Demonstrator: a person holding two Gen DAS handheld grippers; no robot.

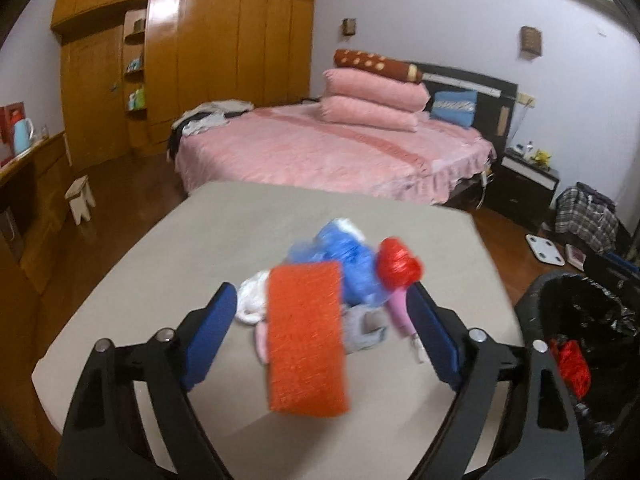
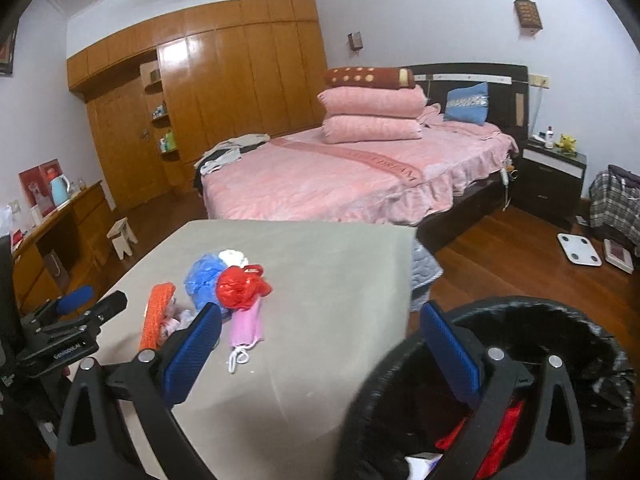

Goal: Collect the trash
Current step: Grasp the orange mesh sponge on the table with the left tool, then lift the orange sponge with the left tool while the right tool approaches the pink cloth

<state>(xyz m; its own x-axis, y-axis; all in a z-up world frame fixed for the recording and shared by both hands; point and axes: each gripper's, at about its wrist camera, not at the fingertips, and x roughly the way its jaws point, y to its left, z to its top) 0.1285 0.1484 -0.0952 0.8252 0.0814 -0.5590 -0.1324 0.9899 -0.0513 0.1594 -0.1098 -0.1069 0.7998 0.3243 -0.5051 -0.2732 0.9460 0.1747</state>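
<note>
Overall, the left wrist view shows the left tool point(image 1: 324, 320) with its blue pads spread wide over the grey bench point(image 1: 160, 280). An orange sponge-like block point(image 1: 306, 340) sits blurred between the pads; neither pad presses on it, and whether it rests on the bench or hangs in the air cannot be told. Beyond it lies a heap of trash: a blue plastic bag point(image 1: 344, 256), a red crumpled bag point(image 1: 398, 262), white scraps point(image 1: 252, 300) and a pink face mask point(image 1: 400, 308) partly hidden by the right-hand pad. The bench's far edge runs close before the pink bed point(image 1: 320, 156); its left side borders open wooden floor point(image 1: 132, 196). At the right edge a black-lined bin point(image 1: 580, 320) stands just beside the bench, its rim cut off by the frame, with red trash point(image 1: 570, 364) inside.

Next, the right wrist view shows the right tool point(image 2: 320, 344) also spread wide, gripping nothing: its left pad is over the bench point(image 2: 320, 280), its right pad over the bin point(image 2: 560, 320). The bench's right edge drops off between the pads. The heap lies at near left: orange block point(image 2: 156, 316), blue bag point(image 2: 204, 276), red bag point(image 2: 240, 284), mask point(image 2: 248, 328) with its loop trailing nearward. The left tool point(image 2: 86, 300) enters from the left edge, partly cut off. The bin's contents are largely hidden by the tool's frame; red material point(image 2: 500, 432) shows. Open floor point(image 2: 500, 240) lies to the far right.
</note>
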